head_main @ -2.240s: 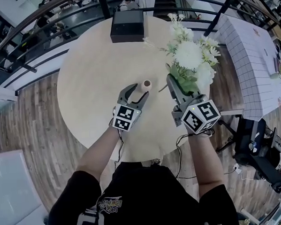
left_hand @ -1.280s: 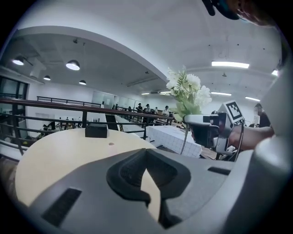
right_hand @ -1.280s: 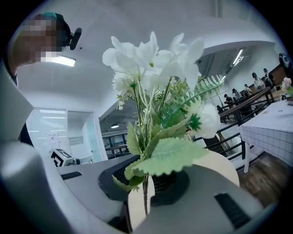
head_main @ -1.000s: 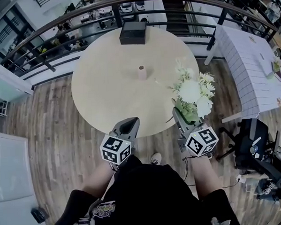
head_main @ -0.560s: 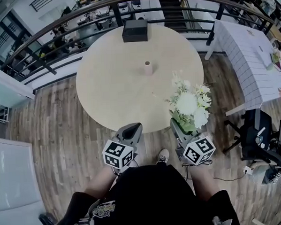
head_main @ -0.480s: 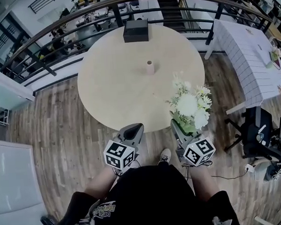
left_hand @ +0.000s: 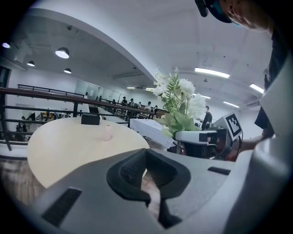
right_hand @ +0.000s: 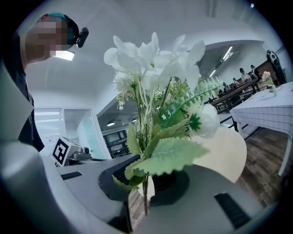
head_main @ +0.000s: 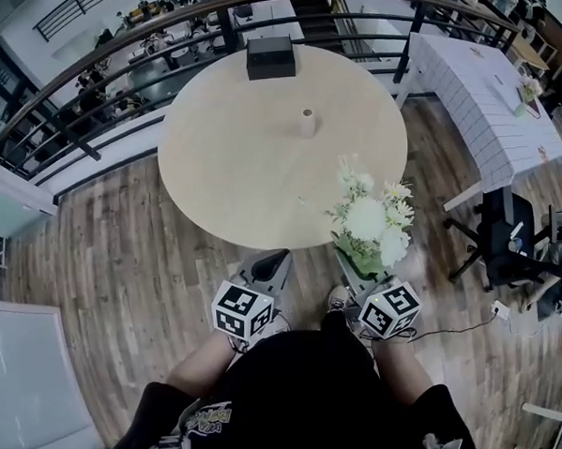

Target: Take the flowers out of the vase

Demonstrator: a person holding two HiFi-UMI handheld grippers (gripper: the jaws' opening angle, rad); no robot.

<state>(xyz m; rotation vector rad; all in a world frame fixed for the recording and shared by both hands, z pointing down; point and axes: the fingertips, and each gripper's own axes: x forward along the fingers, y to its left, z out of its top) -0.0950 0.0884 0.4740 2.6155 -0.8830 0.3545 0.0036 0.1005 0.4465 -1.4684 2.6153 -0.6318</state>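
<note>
By table [head_main: 230, 156] | right claw [head_main: 344, 258] pinches flowers [head_main: 367, 219], stems upright | left claw [head_main: 275, 259] pressed together

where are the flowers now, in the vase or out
Out. The right gripper holds the flowers by their stems at the table edge; the vase stands apart, flowerless.

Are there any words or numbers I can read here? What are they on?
No words or numbers can be read.
Shirt print: too blurred to read.
Left cube and right cube: black-and-white square patterns, not writing.
</note>
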